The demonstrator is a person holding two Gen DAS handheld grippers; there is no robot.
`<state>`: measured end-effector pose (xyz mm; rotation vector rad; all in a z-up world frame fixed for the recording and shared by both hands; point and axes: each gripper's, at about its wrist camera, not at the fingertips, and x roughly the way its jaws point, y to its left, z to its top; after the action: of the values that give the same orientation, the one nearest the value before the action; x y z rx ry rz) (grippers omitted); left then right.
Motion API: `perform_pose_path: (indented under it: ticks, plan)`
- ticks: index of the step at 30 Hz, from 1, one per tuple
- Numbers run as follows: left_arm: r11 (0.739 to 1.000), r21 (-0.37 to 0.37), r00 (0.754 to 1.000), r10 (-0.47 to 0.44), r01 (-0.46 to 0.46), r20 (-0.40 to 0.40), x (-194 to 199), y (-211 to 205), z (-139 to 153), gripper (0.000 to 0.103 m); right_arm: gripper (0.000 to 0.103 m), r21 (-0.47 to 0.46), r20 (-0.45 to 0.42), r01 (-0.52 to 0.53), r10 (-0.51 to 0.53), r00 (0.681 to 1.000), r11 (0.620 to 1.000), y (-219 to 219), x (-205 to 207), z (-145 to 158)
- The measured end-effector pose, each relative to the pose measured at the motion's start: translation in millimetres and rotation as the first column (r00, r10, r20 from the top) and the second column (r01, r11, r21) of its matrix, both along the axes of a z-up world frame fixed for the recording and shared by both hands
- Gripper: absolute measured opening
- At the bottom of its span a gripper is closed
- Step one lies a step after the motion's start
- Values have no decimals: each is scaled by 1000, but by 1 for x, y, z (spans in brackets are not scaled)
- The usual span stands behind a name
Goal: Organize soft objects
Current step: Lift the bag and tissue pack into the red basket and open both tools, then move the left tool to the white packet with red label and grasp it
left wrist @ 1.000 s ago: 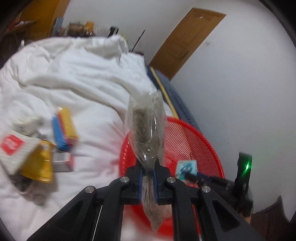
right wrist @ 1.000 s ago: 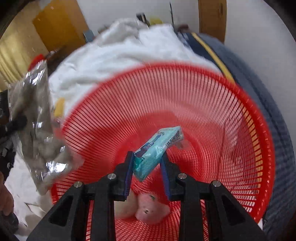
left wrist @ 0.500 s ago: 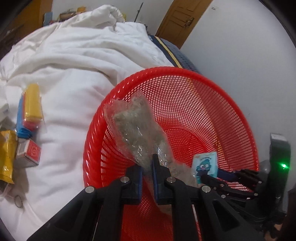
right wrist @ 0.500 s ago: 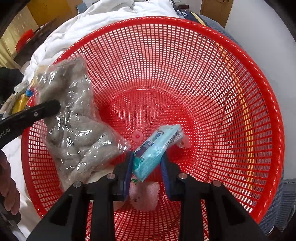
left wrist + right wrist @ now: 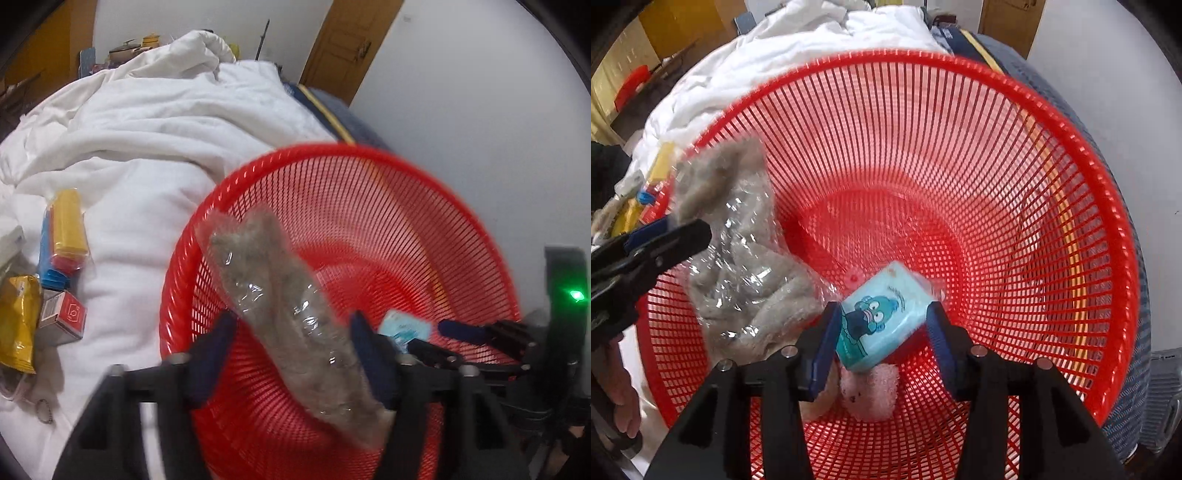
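Note:
A red mesh basket (image 5: 369, 206) (image 5: 960, 147) lies on the bed. A grey fluffy thing in a clear plastic bag (image 5: 280, 295) (image 5: 738, 258) leans on the basket's left wall. It lies between the opening jaws of my left gripper (image 5: 291, 328), and neither pad presses on it. A teal tissue pack (image 5: 886, 317) (image 5: 406, 326) with a cartoon face tilts between the opening jaws of my right gripper (image 5: 882, 314), loose from the right pad. Under it in the basket lies a pink plush toy (image 5: 868, 391).
A white duvet (image 5: 147, 129) covers the bed to the left of the basket. On it lie a yellow and blue pack (image 5: 64, 236), a red box (image 5: 64, 317) and a yellow packet (image 5: 16, 325). A white wall (image 5: 480, 129) stands close on the right. A hand (image 5: 620, 387) shows at the left edge.
The left gripper came down over the basket and its jaws spread off the bag. The right jaws widened and the tissue pack turned face up between them.

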<state>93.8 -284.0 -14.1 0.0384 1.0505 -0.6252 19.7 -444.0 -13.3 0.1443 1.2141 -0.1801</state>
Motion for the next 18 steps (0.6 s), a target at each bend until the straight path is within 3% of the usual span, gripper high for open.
perform_pose_path:
  ticks: [2,5,10,13,18]
  plan:
    - [998,-58,1000,4,-5,-4,1,6,4,72,47,3,21,1,-1,1000,1000,2,-4,6]
    - [996,-89,999,-10,6,-41,2,10,4,72,47,0,56,1,-1,998,1000,3,-9,16]
    - [971,-238,997,-21,4,-70,-12,47,20,72,47,-6,213,-56,56,975,998,31,-20,55]
    - [961,-274,998,23,-38,-59,-19,85,33,72,62,25,340,-131,115,933,991,64,-28,84]
    - [932,-332,990,138,-142,-36,-30,166,47,72,68,77,480,-304,232,846,950,131,-33,106]
